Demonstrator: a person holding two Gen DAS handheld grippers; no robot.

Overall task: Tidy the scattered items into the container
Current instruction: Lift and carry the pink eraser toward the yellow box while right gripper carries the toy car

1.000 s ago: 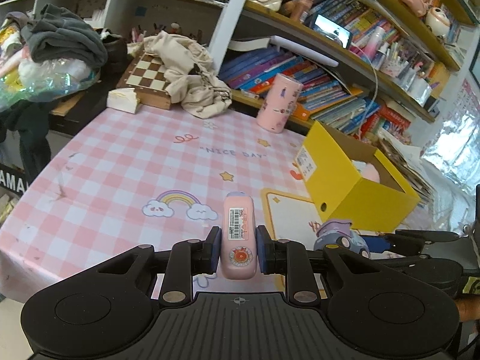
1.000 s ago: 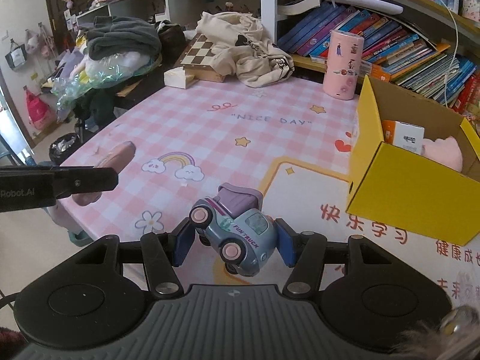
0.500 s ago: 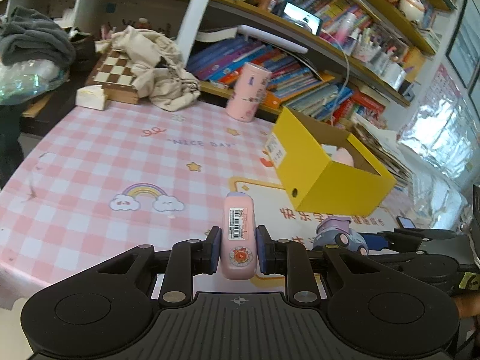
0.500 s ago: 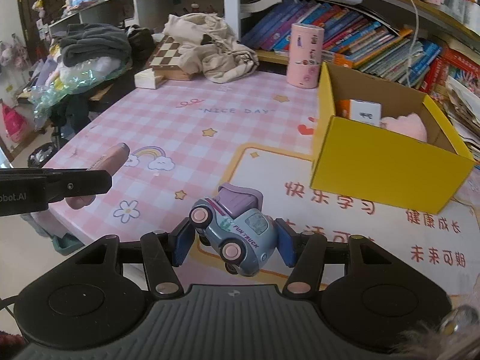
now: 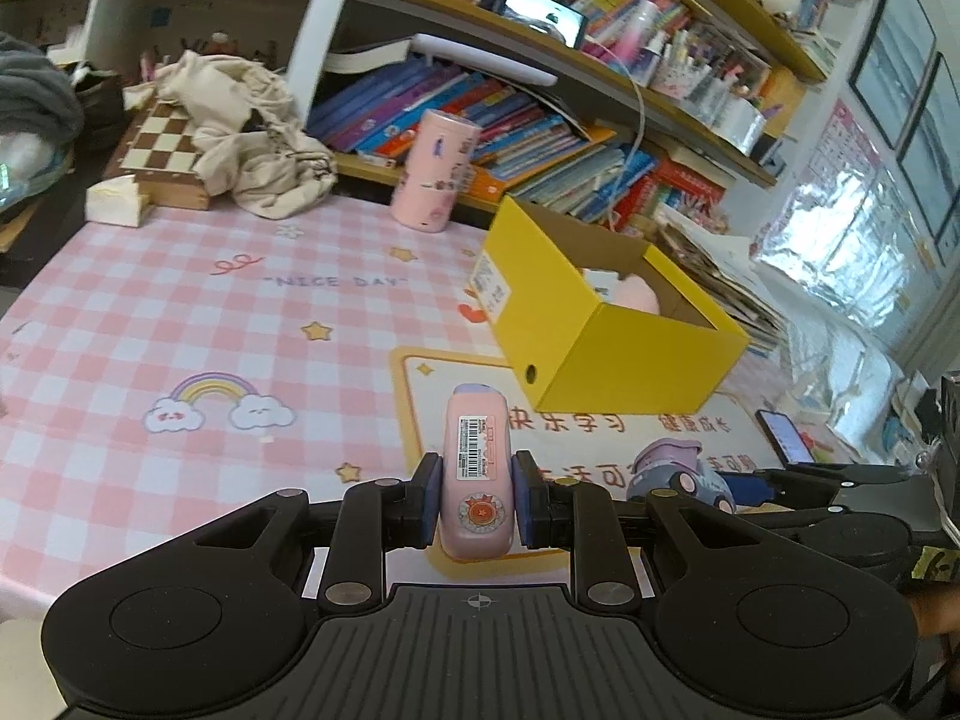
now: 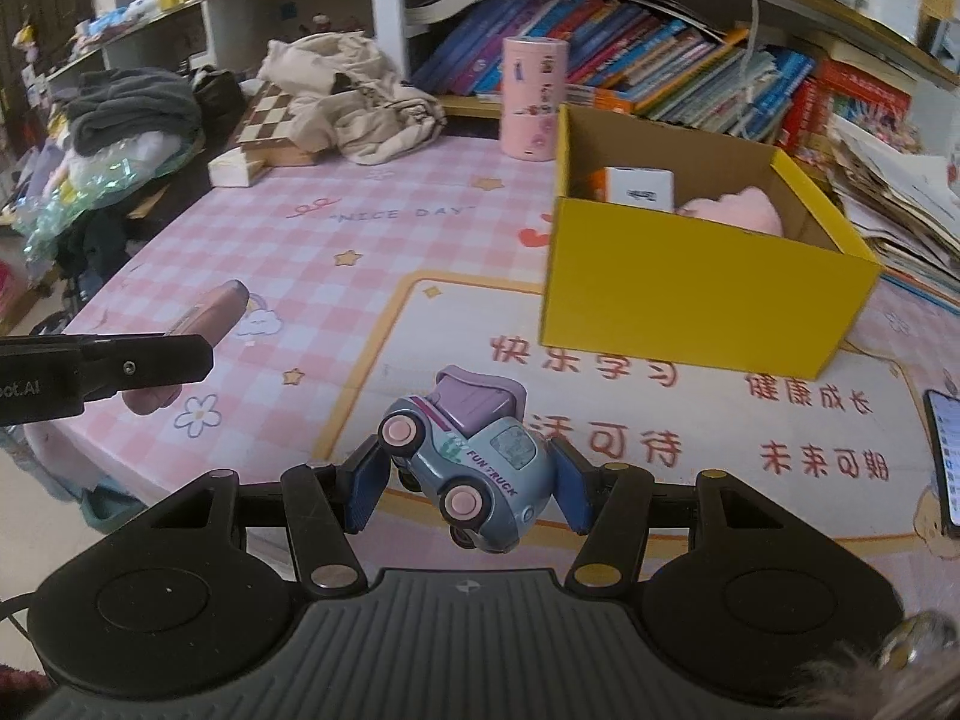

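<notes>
A yellow cardboard box (image 6: 690,300) stands open-topped on a pink checked tablecloth (image 5: 150,300), already holding a small white carton (image 6: 639,186) and a pink plush toy (image 6: 735,213). Two more items hang in the air short of it. The left gripper (image 5: 476,495) is clamped on a pink barcoded case (image 5: 476,480), gripped across its narrow sides near the back end so its length points forward toward the box. The right gripper (image 6: 468,480) pinches a blue-and-lilac toy truck (image 6: 474,456) lettered "FUN TRUCK", held by its flanks and tilted nose-down, wheels clear of the printed learning mat (image 6: 630,420) below. Both loads sit just above the table's near edge, the box further in and to the right, a placing that suggests each is being carried over for a drop through the open top. A pink cylindrical tin (image 6: 534,99), a chessboard (image 5: 159,150) under a heap of beige cloth (image 5: 252,138), and a phone (image 6: 948,456) at the mat's edge lie around; whether these count among the scattered items cannot be judged here.
</notes>
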